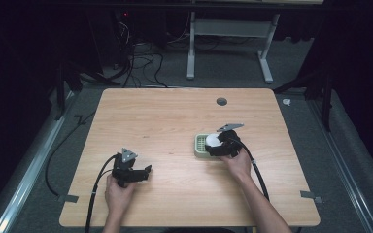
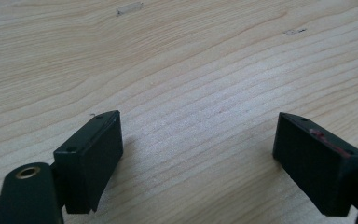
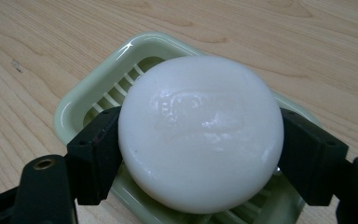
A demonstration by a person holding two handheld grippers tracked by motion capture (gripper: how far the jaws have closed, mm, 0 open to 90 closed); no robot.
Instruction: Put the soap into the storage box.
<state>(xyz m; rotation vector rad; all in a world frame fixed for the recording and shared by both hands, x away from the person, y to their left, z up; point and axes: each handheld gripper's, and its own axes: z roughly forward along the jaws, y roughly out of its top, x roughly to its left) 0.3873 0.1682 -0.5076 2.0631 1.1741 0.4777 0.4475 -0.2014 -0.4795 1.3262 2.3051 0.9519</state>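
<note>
On the left, the left gripper [image 1: 148,171] rests low over the pale wooden table [image 1: 175,116] in the person's left hand [image 1: 118,194]. Its jaws stand wide apart, with nothing but bare wood grain between them and ahead of them.

To the right, the right gripper [image 3: 200,154] holds a round, white, glossy bar of soap [image 3: 200,133], its two black pads pressing the bar's opposite sides. Just beneath and beyond those jaws sits a pale green, slotted plastic soap dish [image 3: 81,100]. In the high view the soap [image 1: 212,141] lies over the dish [image 1: 200,145]; whether its underside touches the slats or hangs just clear is hard to tell from this angle.

The bar looks stiff and fairly dense, light enough for one gripper, but its smooth, rounded, shiny surface is likely slippery. The safest hold seems to be where the jaws now sit, across the widest middle of the bar, since a grip nearer the curved top or bottom could squeeze it out. Hard pressure might dent it.
</note>
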